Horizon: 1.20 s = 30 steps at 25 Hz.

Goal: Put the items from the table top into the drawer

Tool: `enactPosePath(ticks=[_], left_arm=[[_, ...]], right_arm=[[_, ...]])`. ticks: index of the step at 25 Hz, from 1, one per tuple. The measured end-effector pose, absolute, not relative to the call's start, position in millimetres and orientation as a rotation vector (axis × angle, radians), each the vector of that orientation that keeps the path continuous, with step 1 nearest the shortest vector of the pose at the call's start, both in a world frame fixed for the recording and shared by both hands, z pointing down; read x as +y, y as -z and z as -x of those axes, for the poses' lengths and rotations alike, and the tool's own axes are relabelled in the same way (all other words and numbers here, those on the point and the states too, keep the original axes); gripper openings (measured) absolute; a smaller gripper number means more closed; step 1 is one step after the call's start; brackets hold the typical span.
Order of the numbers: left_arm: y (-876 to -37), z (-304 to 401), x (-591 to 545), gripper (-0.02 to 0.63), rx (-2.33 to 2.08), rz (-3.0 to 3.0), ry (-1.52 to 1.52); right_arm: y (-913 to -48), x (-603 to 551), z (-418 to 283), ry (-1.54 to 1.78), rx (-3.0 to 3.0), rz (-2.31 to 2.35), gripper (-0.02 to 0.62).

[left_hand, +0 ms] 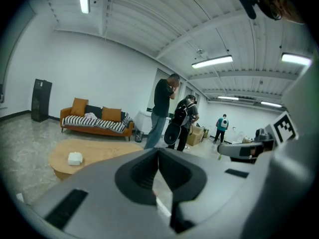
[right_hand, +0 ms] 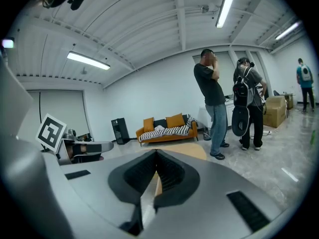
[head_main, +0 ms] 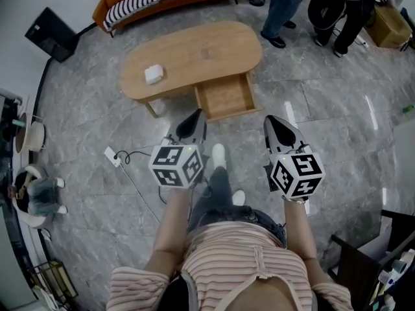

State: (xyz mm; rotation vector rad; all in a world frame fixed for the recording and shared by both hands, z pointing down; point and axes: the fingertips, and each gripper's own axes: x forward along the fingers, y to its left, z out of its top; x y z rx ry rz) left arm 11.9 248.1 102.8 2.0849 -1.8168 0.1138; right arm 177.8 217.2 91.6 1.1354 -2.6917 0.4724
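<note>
Judging by the approach under way, the left gripper (head_main: 196, 116) and right gripper (head_main: 272, 123), fingers (left_hand: 139, 173) closed on nothing, hang well short of the surface (head_main: 207, 50), where a small white box (head_main: 154, 74) lies left of the open drawer (head_main: 225, 97), so the next move calls for reaching in and opening.

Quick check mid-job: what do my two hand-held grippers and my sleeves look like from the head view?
The left hand-held gripper and the right hand-held gripper are both grey wedges tapering to dark-lined jaws. Each carries a white cube printed with black square markers. The person wears a short-sleeved top with pink and white stripes.
</note>
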Motion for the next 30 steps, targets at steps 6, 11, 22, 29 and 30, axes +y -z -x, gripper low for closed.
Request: enactPosePath(ticks=[6, 11, 22, 29, 30], left_arm=[[-123, 11, 190, 0.014, -1.761, -2.076, -0.139], [-134, 57, 135, 0.014, -1.763, -2.066, -0.184], [-172, 148, 37, 0.015, -1.744, -2.01, -0.252], [-197, 173, -4, 0.015, -1.695, -1.994, -0.282], [-202, 175, -10, 0.015, -1.695, -1.988, -0.289]], right_arm=[[-111, 166, -148, -0.51, -2.647, -1.101, 0.009], [-120, 111, -103, -0.53, -2.62, -1.075, 0.009], [-140, 24, -20, -0.527, -2.522, -1.033, 0.009], [-159, -6, 10, -0.519, -2.468, -0.986, 0.009], [-163, -11, 12, -0.522, -2.461, -0.977, 0.009]])
